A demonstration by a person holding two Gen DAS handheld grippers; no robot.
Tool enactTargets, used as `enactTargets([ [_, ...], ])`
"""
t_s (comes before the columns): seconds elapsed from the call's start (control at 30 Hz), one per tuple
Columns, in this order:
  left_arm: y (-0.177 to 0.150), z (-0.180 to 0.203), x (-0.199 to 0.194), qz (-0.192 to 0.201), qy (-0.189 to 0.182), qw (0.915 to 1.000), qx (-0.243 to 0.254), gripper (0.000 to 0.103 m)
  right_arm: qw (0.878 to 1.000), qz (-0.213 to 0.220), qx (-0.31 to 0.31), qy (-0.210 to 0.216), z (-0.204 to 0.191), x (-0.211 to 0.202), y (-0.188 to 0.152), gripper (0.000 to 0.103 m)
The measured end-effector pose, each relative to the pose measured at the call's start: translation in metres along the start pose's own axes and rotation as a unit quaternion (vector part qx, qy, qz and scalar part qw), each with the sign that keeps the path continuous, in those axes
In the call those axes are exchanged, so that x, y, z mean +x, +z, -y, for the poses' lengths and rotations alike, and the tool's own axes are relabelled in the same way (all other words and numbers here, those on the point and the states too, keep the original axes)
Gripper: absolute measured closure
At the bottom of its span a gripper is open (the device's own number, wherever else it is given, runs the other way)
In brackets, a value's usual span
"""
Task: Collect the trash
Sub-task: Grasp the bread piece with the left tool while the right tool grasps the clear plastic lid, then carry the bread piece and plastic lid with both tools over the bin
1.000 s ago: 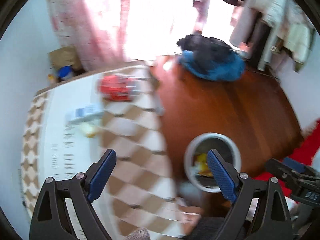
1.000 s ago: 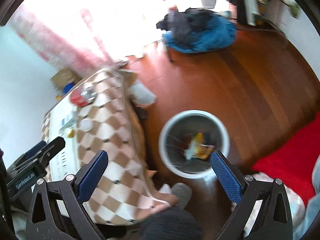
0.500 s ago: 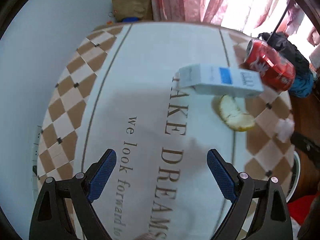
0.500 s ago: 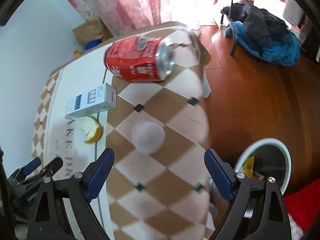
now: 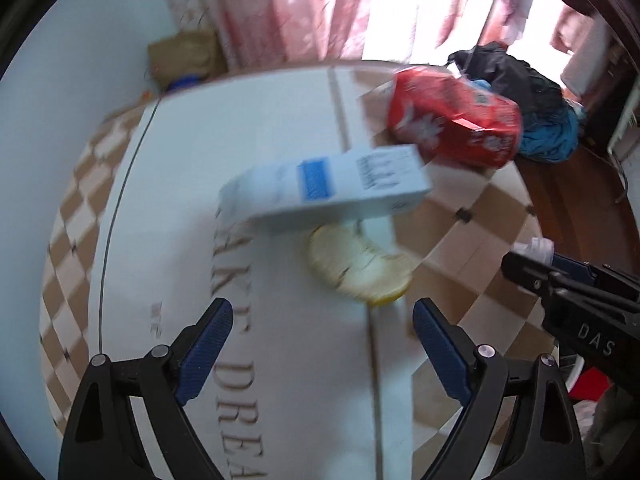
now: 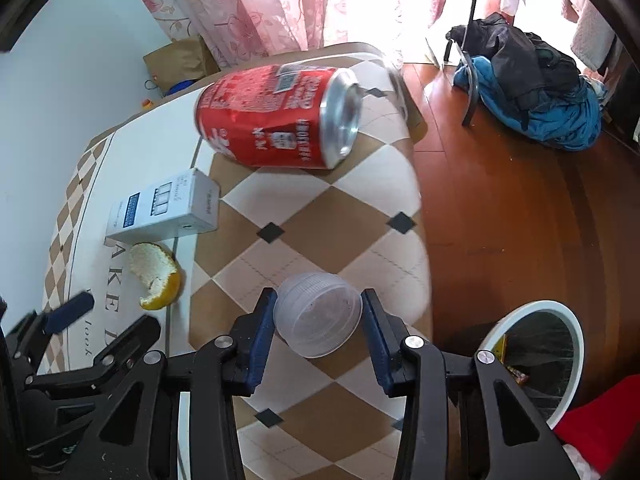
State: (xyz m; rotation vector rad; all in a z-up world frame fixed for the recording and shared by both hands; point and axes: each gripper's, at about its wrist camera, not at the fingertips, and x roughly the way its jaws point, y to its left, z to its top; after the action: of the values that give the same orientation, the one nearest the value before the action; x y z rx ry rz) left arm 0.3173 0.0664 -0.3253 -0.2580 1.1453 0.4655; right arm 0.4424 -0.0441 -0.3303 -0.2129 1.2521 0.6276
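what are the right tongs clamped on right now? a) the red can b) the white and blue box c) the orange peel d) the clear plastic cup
d: in the right wrist view the right tongs are shut on the clear plastic cup, while the red can, orange peel and white and blue box lie untouched on the table.
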Motion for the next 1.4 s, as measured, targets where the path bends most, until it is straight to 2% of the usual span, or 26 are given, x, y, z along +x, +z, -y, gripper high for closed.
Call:
enactTargets([
  [0.03,0.000,0.009,-0.001,0.010,0.005,0.9998,0.018,0.033,1.000,-0.001,0.001,-0.002,0.003,-0.001,0.000,0.059],
  [0.07,0.001,0.016,0.001,0.011,0.008,0.9993,0.034,0.041,1.000,0.000,0.002,-0.003,0.006,-0.002,0.000,0.059],
  [0.13,0.004,0.021,0.008,0.008,0.009,0.9984,0.056,0.069,1.000,-0.001,0.003,-0.007,0.011,-0.003,0.000,0.059],
  [0.17,0.005,0.025,0.011,0.007,0.006,0.9978,0.065,0.074,1.000,-0.001,0.005,-0.007,0.013,-0.004,-0.001,0.059],
  [0.2,0.006,0.026,0.014,0.007,0.005,0.9975,0.070,0.083,1.000,-0.001,0.007,-0.008,0.016,-0.005,-0.001,0.059],
  [0.23,0.007,0.029,0.014,0.009,0.004,0.9971,0.075,0.086,1.000,-0.002,0.009,-0.008,0.017,-0.006,-0.001,0.059],
  [0.4,0.010,0.033,0.003,0.023,0.005,0.9960,0.086,0.095,1.000,0.000,0.010,-0.001,0.020,-0.013,-0.004,0.059],
  [0.57,0.006,0.027,-0.024,0.046,0.011,0.9960,0.075,0.096,1.000,0.012,0.003,0.014,0.011,-0.031,-0.010,0.059],
  [0.77,-0.006,0.014,-0.074,0.081,0.013,0.9949,0.058,0.096,0.999,0.033,0.002,0.039,0.005,-0.069,-0.026,0.059],
  [0.9,-0.018,0.012,-0.112,0.102,0.006,0.9934,0.051,0.096,0.997,0.052,0.014,0.055,0.014,-0.103,-0.042,0.059],
  [1.13,-0.026,0.031,-0.173,0.136,-0.023,0.9892,0.049,0.096,0.993,0.088,0.045,0.064,0.053,-0.168,-0.071,0.059],
  [1.23,-0.026,0.054,-0.192,0.151,-0.040,0.9861,0.058,0.096,0.991,0.102,0.065,0.057,0.085,-0.195,-0.087,0.059],
  [1.4,-0.026,0.113,-0.207,0.159,-0.078,0.9805,0.086,0.096,0.988,0.112,0.103,0.036,0.143,-0.221,-0.116,0.059],
])
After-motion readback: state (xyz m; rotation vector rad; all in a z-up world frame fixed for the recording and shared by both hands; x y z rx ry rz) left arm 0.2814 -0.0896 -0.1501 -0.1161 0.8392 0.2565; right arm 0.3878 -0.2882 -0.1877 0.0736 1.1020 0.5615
